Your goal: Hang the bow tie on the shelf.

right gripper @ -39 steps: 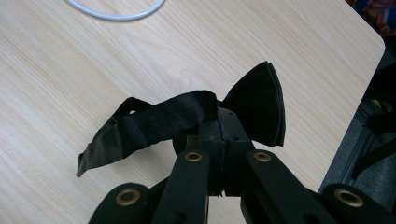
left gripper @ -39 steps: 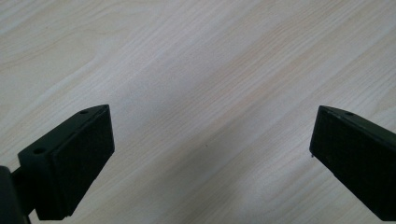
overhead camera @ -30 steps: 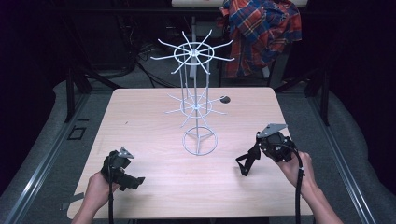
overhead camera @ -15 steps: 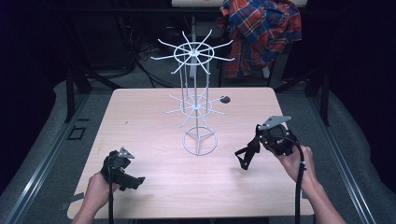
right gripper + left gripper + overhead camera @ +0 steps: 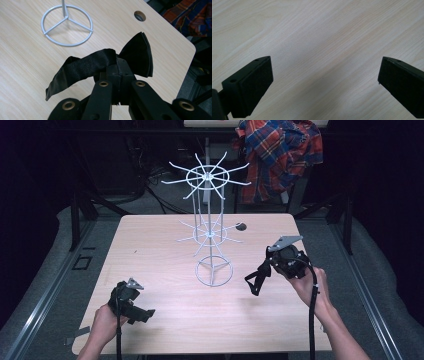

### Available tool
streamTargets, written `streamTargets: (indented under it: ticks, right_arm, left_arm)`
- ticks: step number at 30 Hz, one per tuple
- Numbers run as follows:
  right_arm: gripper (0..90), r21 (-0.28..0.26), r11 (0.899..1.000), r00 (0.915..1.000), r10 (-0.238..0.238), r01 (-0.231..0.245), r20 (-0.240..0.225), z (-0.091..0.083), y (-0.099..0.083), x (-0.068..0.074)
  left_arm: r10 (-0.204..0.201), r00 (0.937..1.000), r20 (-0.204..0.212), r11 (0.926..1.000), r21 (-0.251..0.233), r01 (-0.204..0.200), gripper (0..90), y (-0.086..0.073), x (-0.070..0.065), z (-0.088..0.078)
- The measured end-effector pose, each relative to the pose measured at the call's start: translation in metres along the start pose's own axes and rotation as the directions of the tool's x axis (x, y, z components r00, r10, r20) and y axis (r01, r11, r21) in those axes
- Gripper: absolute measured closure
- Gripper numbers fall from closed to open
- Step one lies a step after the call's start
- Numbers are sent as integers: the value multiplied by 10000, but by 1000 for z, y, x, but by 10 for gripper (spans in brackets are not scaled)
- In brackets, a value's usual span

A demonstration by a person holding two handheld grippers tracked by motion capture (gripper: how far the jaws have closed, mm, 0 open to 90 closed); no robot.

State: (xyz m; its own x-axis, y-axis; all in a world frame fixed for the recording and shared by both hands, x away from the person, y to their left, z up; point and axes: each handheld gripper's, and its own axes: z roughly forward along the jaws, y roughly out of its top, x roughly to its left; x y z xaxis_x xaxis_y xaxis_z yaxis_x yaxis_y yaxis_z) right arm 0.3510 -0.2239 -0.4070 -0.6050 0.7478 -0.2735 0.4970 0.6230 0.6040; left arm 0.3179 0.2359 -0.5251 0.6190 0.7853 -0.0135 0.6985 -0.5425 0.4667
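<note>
Right tongs (image 5: 257,279): clamped on a black bow tie (image 5: 100,66), right of the wire rack (image 5: 209,227).
Left tongs (image 5: 142,314): wide, over the near-left table (image 5: 150,250).

Light wood table (image 5: 165,245), round hole (image 5: 240,226) near far edge; white wire rack (image 5: 210,231) standing mid-table.

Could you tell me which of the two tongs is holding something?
The right tongs, lifted beside the wire rack, pinch a black bow tie; the left tongs gape open above the bare table.

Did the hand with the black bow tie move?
Yes. The right gripper with the black bow tie has risen, now higher against the white wire rack's ring base.
</note>
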Motion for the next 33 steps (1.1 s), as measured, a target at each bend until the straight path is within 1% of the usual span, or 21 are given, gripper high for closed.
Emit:
streamTargets:
  ticks: [4,11,14,19,22,23,33]
  right_arm:
    - [900,-43,10000,10000,-83,83,39,-1,7,0]
    - [900,-178,9998,10000,-45,45,11,-2,15,-1]
    - [900,-126,9999,9999,-101,102,71,-2,18,-1]
    - [900,-193,9997,9999,-142,143,82,-3,23,0]
    - [900,-304,9995,9999,-91,93,88,-3,26,0]
    - [900,-279,9995,9998,-123,126,139,-2,27,0]
    - [900,-332,9993,9998,-153,157,99,-3,37,0]
  left_arm:
    - [39,10000,-21,10000,9,-39,1,0,0,0]
    - [-9,10000,16,10000,17,9,0,0,0,1]
    - [-2,10000,-6,10000,6,2,0,0,0,1]
    - [-1,10000,27,10000,18,1,0,0,0,0]
    - [0,10000,39,10000,24,0,0,0,0,1]
    - [-6,10000,43,10000,20,6,0,0,0,1]
    - [14,10000,91,10000,7,-14,0,0,0,0]
